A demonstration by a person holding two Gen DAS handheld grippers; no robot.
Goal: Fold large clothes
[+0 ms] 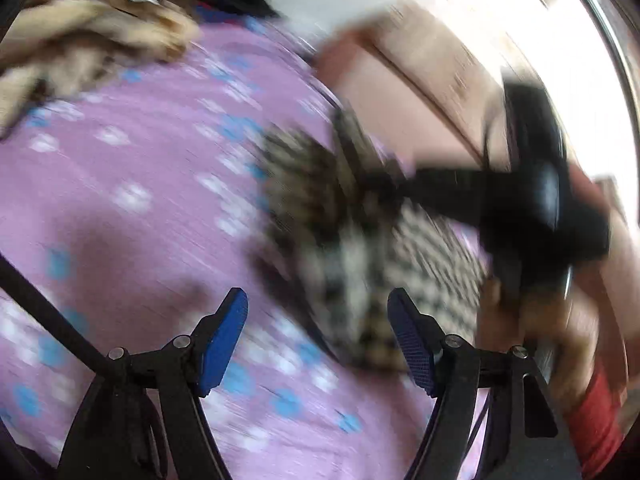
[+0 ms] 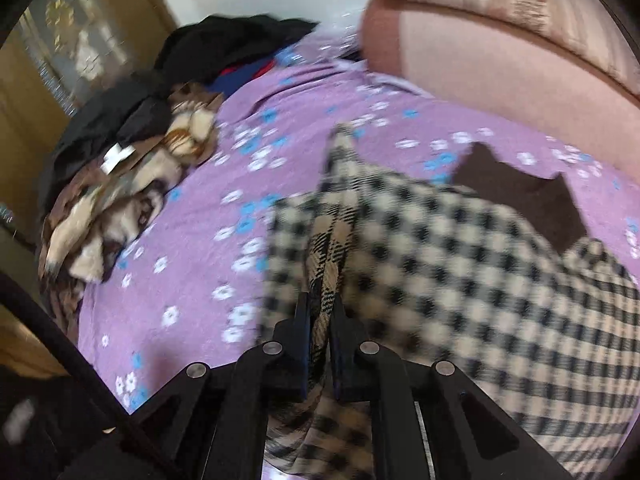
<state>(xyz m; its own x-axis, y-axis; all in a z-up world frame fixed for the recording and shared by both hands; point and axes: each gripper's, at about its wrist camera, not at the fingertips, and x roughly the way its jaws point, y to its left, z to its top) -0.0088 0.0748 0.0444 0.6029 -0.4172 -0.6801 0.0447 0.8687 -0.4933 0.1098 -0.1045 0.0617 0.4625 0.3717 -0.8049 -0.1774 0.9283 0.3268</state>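
Observation:
A beige-and-black checked garment (image 2: 460, 264) lies spread on a purple flowered bedsheet (image 2: 192, 216). My right gripper (image 2: 320, 320) is shut on a raised fold of this checked cloth, which runs up between its two black fingers. In the left wrist view the same garment (image 1: 360, 248) shows blurred ahead of my left gripper (image 1: 318, 336). Its blue pads (image 1: 224, 340) stand wide apart over the sheet with nothing between them. The right gripper (image 1: 400, 188) and the hand holding it appear there as a dark shape gripping the cloth's far edge.
A heap of brown, cream and black clothes (image 2: 120, 168) lies at the bed's left side. A pink cushioned headboard or sofa (image 2: 500, 60) borders the far right. A dark brown patch (image 2: 520, 188) lies on the sheet beyond the checked garment. A red sleeve (image 1: 596, 420) shows at the right.

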